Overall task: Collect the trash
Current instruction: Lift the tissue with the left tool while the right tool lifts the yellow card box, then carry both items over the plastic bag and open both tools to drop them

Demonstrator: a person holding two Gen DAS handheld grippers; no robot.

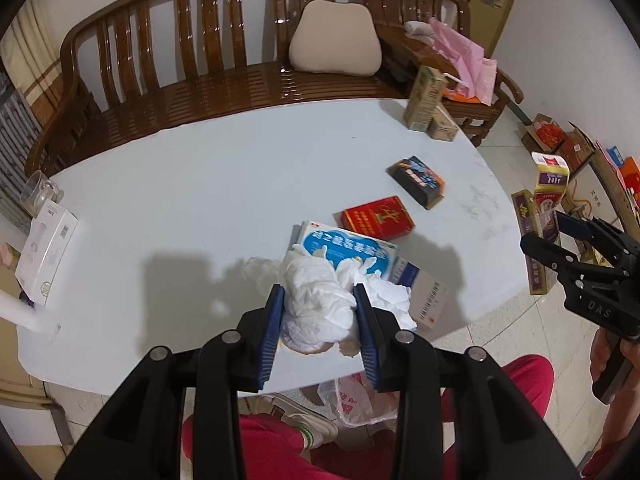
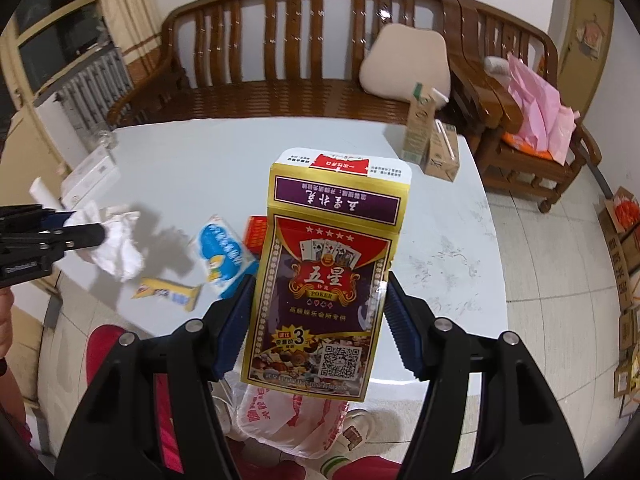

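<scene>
The left gripper [image 1: 320, 312] pinches a wad of tissue [image 1: 318, 300] between its blue pads, held above the near edge of the table [image 1: 180, 208]. Past it on the table lie a blue-and-white box [image 1: 346, 250], a red pack [image 1: 378, 217] and a dark box [image 1: 417, 180]. The right gripper [image 2: 316, 320] clamps an opened, flattened card box [image 2: 324, 280] by its side edges over the table's near edge, with a plastic bag [image 2: 288, 420] on the floor below.

On table [image 1: 200, 200]: two drink cartons [image 1: 426, 98], one red box [image 1: 378, 217], one dark box [image 1: 418, 181], one glass [image 1: 38, 192], one white box [image 1: 46, 252].
</scene>
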